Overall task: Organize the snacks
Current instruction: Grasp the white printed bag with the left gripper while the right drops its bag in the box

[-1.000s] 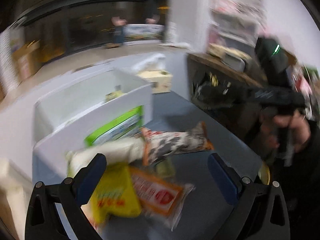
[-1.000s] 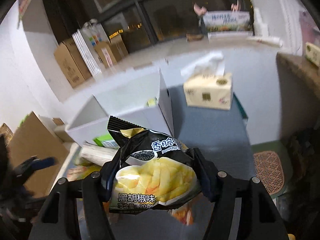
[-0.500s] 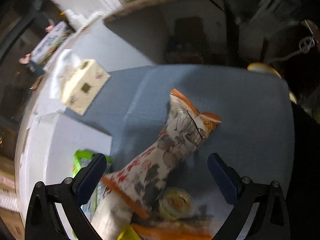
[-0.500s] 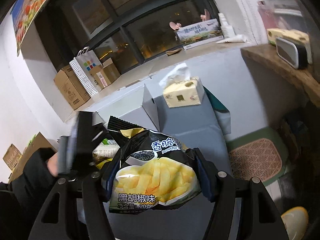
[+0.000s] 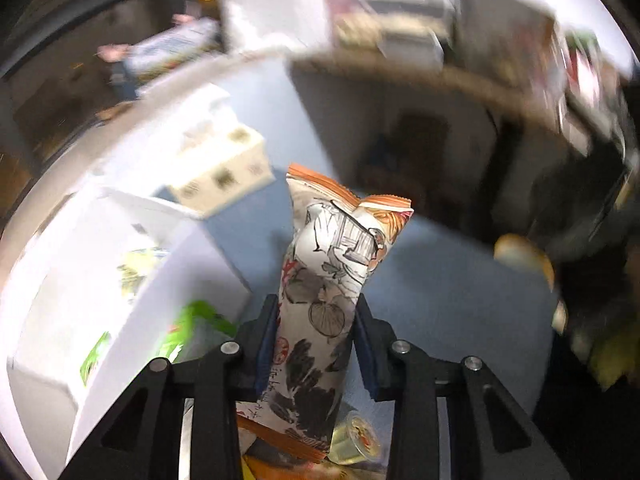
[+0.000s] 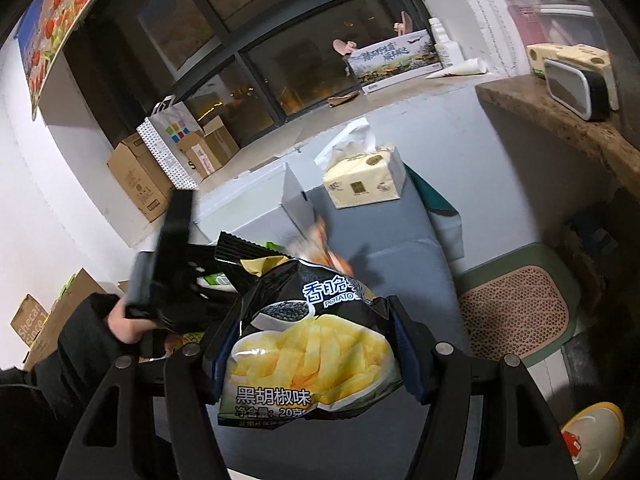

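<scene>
- our left gripper (image 5: 316,344) was closing on the long pack (image 5: 320,304), frame centre, its pads at the pack's sides.
- our right gripper (image 6: 310,356) pinched the chips bag (image 6: 308,344), lower centre.
- we judged a firm mid-pack grip best before carrying it to the white box (image 5: 132,280), left.

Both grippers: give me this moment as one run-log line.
left gripper: jaws closing on ink-print snack pack | right gripper: jaws holding potato chip bag | white box: nearby
</scene>
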The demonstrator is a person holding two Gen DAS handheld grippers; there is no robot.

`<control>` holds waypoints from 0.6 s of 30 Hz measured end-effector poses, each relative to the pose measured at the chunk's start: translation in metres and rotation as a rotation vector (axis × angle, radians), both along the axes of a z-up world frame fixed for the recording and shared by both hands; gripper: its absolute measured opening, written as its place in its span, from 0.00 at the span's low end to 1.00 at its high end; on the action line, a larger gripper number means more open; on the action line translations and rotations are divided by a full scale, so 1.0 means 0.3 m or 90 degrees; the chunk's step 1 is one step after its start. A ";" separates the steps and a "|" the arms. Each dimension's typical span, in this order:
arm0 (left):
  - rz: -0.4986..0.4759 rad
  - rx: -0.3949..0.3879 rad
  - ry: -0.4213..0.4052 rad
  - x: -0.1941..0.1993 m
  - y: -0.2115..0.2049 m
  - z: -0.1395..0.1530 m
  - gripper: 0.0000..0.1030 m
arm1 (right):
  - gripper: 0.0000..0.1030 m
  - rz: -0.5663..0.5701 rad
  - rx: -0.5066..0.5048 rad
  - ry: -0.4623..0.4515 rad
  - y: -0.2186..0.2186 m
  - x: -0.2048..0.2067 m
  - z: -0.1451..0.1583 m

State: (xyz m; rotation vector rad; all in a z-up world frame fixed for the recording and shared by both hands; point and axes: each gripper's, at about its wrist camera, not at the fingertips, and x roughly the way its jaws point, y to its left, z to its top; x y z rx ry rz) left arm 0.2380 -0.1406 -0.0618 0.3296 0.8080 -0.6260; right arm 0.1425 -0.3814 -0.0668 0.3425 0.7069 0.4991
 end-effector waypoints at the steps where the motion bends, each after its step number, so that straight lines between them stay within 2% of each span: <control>1: 0.030 -0.036 -0.009 -0.017 0.043 0.038 0.38 | 0.68 0.005 0.001 -0.001 0.013 0.005 0.003; 4: 0.109 -0.112 -0.042 -0.075 0.162 0.122 0.38 | 0.68 0.024 0.002 -0.010 0.062 0.022 0.011; 6: 0.183 -0.176 -0.057 -0.142 0.269 0.172 0.38 | 0.68 0.042 0.004 -0.013 0.115 0.045 0.014; 10: 0.293 -0.257 -0.063 -0.197 0.464 0.189 0.38 | 0.68 0.078 0.000 -0.027 0.238 0.093 0.028; 14: 0.359 -0.285 -0.082 -0.187 0.625 0.210 0.38 | 0.68 0.120 -0.017 -0.051 0.382 0.166 0.071; 18: 0.404 -0.304 -0.099 -0.103 0.758 0.238 0.38 | 0.68 0.149 -0.046 -0.075 0.535 0.272 0.123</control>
